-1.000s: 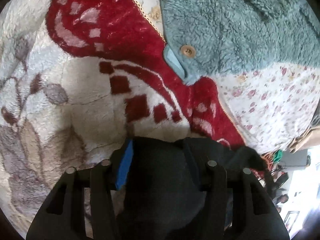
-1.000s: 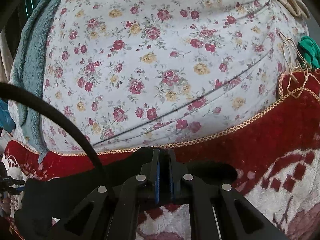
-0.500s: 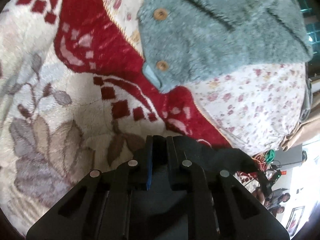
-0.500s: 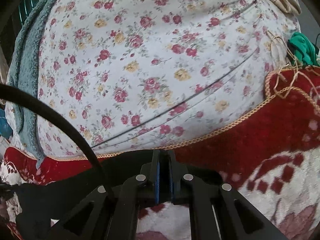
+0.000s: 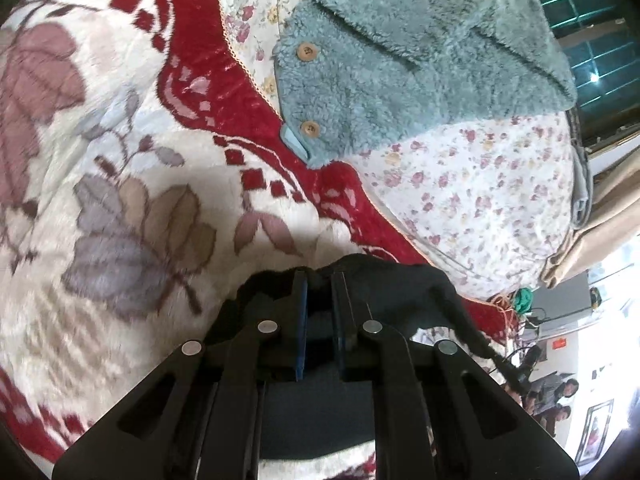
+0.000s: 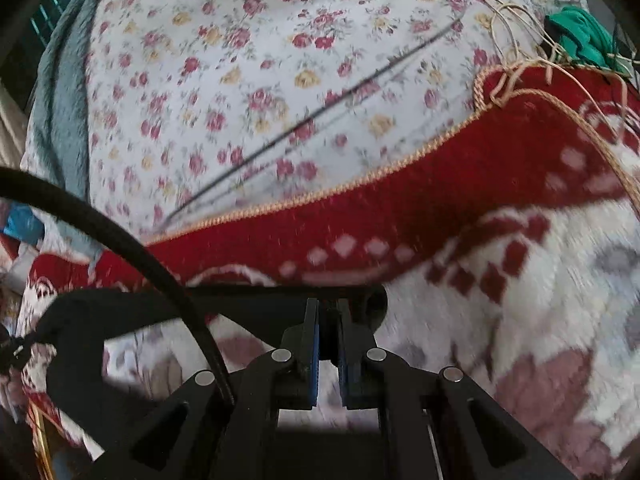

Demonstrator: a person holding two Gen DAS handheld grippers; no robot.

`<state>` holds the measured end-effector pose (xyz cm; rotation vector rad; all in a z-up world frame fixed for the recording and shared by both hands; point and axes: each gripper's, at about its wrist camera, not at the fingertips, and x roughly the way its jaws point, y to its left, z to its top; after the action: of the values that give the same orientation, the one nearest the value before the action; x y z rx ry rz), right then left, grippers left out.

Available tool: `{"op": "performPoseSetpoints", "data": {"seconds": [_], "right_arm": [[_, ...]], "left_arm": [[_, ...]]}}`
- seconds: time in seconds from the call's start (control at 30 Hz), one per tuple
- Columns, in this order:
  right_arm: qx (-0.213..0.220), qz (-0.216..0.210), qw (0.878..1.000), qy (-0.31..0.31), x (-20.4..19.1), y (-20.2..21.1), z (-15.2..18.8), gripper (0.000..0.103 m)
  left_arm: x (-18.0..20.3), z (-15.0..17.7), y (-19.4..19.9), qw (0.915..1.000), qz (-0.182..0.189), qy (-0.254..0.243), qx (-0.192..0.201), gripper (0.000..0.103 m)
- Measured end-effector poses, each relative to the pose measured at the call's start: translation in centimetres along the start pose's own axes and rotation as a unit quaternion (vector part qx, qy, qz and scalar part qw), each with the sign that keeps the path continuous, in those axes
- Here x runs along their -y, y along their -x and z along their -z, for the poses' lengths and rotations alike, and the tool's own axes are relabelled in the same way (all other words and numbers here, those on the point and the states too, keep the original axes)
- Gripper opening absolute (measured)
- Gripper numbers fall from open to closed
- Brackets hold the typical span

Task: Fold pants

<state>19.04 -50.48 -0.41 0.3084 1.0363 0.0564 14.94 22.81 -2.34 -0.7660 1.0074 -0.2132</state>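
The black pants (image 5: 384,280) hang between my two grippers above the blanket. My left gripper (image 5: 319,280) is shut on one edge of the pants, with dark cloth bunched between the blue pads. My right gripper (image 6: 328,308) is shut on another edge of the pants (image 6: 256,304), and the black cloth stretches away to the left, lifted off the bed. A black cable (image 6: 120,240) arcs across the left of the right wrist view.
The bed carries a red, white and floral plush blanket (image 5: 120,184). Beyond it lies a rose-print sheet (image 6: 240,80). A teal fleece jacket (image 5: 400,60) with wooden buttons lies on the sheet. A window (image 5: 580,20) and curtain (image 5: 600,232) stand to the right.
The left gripper closed on the pants from open. Both grippers pulled back from the sheet, lifting the pants, so more blanket shows under them.
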Motion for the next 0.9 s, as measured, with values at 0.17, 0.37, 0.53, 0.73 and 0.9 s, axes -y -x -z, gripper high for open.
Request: {"op": "performPoseSetpoints", "data": {"seconds": [0.17,0.37,0.53,0.73,0.9], "right_arm": [[0.005,-0.004,1.0,0.006,0.4,2.8,2.1,0.006],[0.019,0.001,1.0,0.016,0.7,6.3,3.5,0.006],[0.021,0.006,0.999,0.024,1.0,7.8,4.9,0.006],[0.021,0.012,0.999,0.022,0.8,7.7,6.3,0.006],[0.02,0.015,1.0,0.019,0.7,7.5,6.6,0.006]], "left_arm": [[-1.0,2.1,1.5,0.9999,0.008,0.008,0.006,0.008],[-2.6,4.0,4.1,0.999,0.016,0.025,0.034,0.002],[-4.6,5.4,5.7,0.9969,0.042,0.045,0.05,0.002],[-4.0,6.7,4.7,0.995,0.074,0.064,0.019,0.017],[-4.5,6.7,2.5,0.983,0.106,0.15,0.01,0.059]]}}
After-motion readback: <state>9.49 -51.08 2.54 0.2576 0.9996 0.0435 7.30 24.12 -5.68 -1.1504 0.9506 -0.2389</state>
